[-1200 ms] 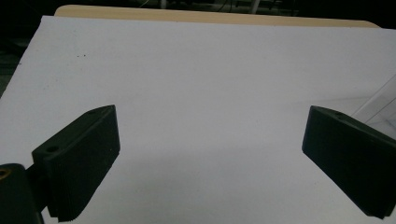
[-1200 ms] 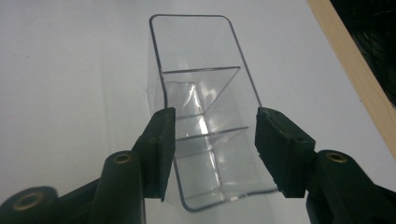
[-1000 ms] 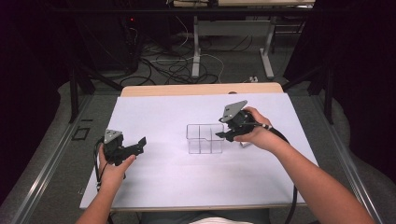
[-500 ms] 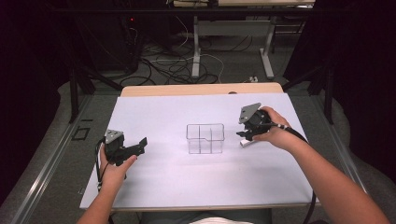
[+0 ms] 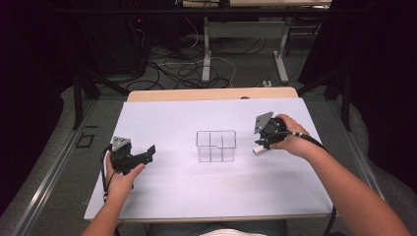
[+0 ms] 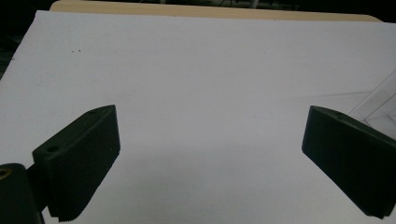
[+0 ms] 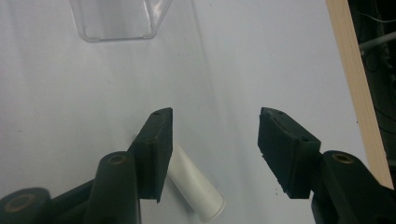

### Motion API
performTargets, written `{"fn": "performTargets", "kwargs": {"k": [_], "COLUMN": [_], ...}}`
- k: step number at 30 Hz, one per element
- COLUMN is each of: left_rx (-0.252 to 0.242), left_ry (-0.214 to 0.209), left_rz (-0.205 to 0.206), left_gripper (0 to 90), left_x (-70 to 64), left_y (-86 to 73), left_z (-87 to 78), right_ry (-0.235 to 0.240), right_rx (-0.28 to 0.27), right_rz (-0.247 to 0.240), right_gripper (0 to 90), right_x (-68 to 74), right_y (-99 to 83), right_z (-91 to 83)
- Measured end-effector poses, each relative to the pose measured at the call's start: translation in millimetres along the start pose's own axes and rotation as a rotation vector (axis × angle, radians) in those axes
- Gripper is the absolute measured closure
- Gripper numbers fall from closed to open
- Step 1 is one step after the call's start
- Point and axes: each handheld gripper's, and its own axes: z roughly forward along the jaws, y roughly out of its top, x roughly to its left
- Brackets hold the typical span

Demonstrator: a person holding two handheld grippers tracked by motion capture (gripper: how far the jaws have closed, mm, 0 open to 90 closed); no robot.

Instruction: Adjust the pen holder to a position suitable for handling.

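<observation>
White tube (image 7: 194, 186) lies on the bench (image 5: 172, 118) beneath the right gripper (image 7: 212, 140), whose fingers stand wide, 1 just beside it. Clear divided box (image 5: 216, 146) sits nearby. Left gripper (image 6: 208, 154) fingers spread wide, holding nothing.

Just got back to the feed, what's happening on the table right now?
The right gripper is open and hangs over a small white tube lying on the white table, to the right of the clear divided box. One jaw stands beside the tube; nothing is gripped. The left gripper is open too, held by the left hand at the table's left side with nothing between its jaws. The box looks empty.
</observation>
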Motion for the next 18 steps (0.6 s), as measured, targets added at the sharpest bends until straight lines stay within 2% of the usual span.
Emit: {"fn": "performTargets", "kwargs": {"k": [4,7,8,9,10,11,14,18], "left_rx": [0.001,0.001,0.001,-0.002,0.0,-0.001,0.001,0.0], "left_ry": [-0.001,-0.002,-0.003,-0.002,-0.002,-0.002,-0.002,-0.002], "left_rz": [0.0,0.0,0.0,0.003,0.001,0.002,-0.001,-0.003], "left_gripper": [4.4,4.4,4.4,4.4,4.5,4.5,4.5,4.5], "left_x": [0.1,0.0,0.0,0.3,0.1,0.1,-0.1,0.0], "left_y": [-0.1,-0.1,-0.1,-0.1,-0.1,-0.1,0.0,0.2], "left_z": [0.2,0.4,0.5,0.7,0.7,0.7,0.2,-0.3], "right_ry": [-0.011,-0.004,0.0,0.0,0.0,0.002,0.0,0.006], "right_rx": [0.012,0.041,0.059,0.059,0.073,0.082,0.082,0.099], "right_rz": [-0.022,-0.056,-0.081,-0.081,-0.122,-0.093,-0.115,-0.11], "right_gripper": [46.3,47.0,47.0,47.4,47.7,47.7,49.7,50.5], "right_x": [0.2,1.2,2.4,2.4,1.7,3.4,-0.7,-5.6], "right_y": [-0.4,-1.2,-1.4,-1.4,-1.2,-2.1,-3.3,-7.5], "right_z": [1.5,3.1,5.2,5.2,6.5,6.9,7.8,9.2]}}
